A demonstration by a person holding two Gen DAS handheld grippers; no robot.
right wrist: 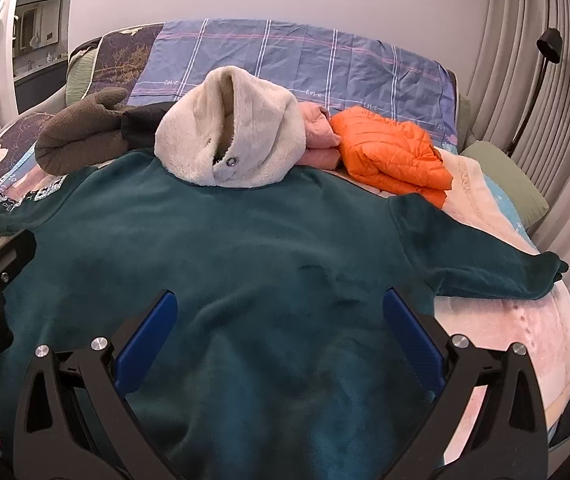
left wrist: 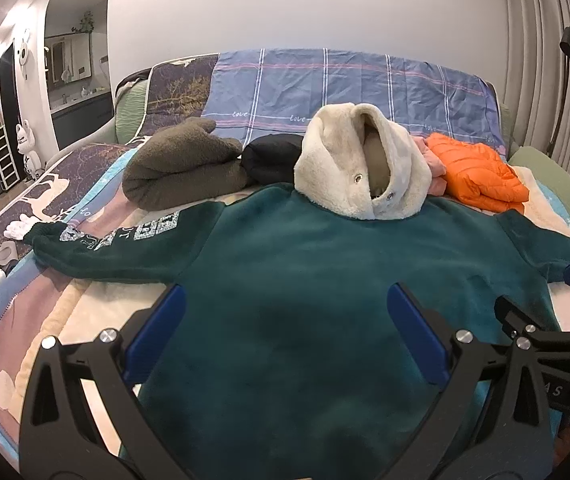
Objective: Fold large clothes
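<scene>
A dark teal fleece hoodie [left wrist: 293,264] [right wrist: 221,248] lies flat on the bed with both sleeves spread out. Its cream fleece-lined hood [left wrist: 361,168] [right wrist: 233,132] stands up at the far end. The left sleeve [left wrist: 97,248] carries white printed patches. The plain right sleeve [right wrist: 481,256] reaches toward the bed's right edge. My left gripper [left wrist: 285,300] is open over the hoodie's lower body, with nothing between its blue pads. My right gripper [right wrist: 279,304] is open too, above the lower right part. Neither holds the cloth.
Behind the hoodie lie a rolled brown fleece [left wrist: 181,168] [right wrist: 81,136], a black garment [left wrist: 273,156], a pink garment [right wrist: 319,136] and an orange puffer jacket [left wrist: 477,172] [right wrist: 389,148]. A blue plaid sheet [left wrist: 345,88] covers the headboard. A floor lamp [right wrist: 541,60] stands at the right by the curtain.
</scene>
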